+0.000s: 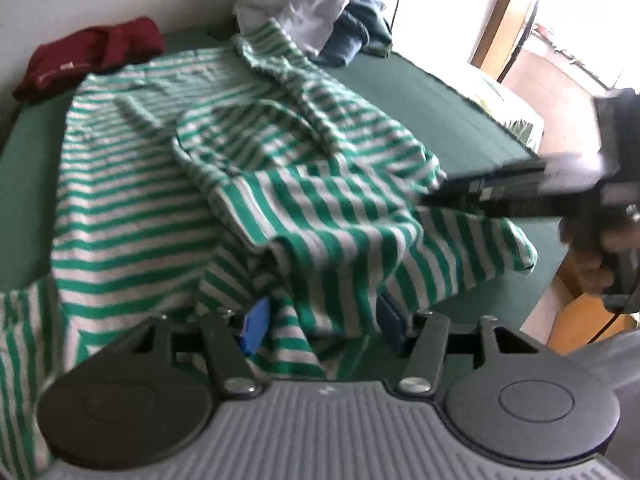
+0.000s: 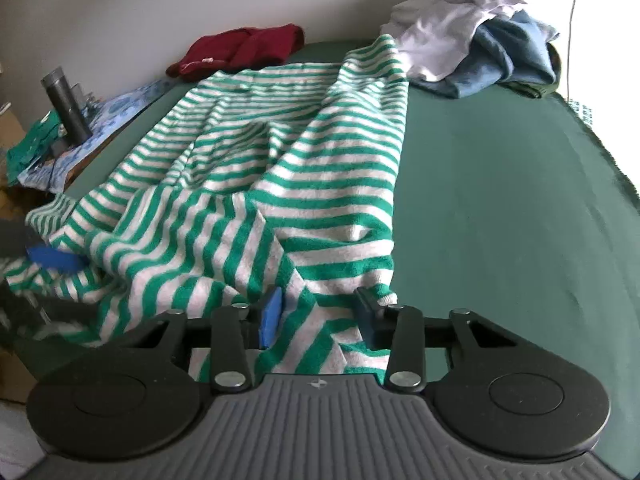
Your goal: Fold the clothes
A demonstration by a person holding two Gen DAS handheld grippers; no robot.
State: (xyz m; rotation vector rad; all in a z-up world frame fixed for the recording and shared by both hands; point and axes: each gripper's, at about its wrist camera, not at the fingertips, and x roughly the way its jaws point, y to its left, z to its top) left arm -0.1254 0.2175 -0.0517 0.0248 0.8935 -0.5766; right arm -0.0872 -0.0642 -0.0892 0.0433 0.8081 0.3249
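A green-and-white striped shirt (image 1: 160, 200) (image 2: 320, 180) lies spread on the dark green table (image 1: 420, 100) (image 2: 500, 200), its near part bunched and lifted. In the left wrist view my left gripper (image 1: 322, 320) has a bunch of the shirt between its blue pads (image 1: 256, 328), and cloth hides the fingertips. Further right, my right gripper (image 1: 436, 194) holds the shirt's raised edge, with a hand (image 1: 592, 264) behind it. In the right wrist view my right gripper (image 2: 320, 312) clamps the hem corner. My left gripper's blue pad (image 2: 52, 258) shows at the left under cloth.
A folded maroon garment (image 1: 92, 56) (image 2: 240, 48) lies at the back left. A pile of white and blue clothes (image 1: 320, 12) (image 2: 472, 40) sits at the back right. A grey cylinder (image 2: 66, 104) stands on a blue patterned cloth (image 2: 116, 112) left of the table.
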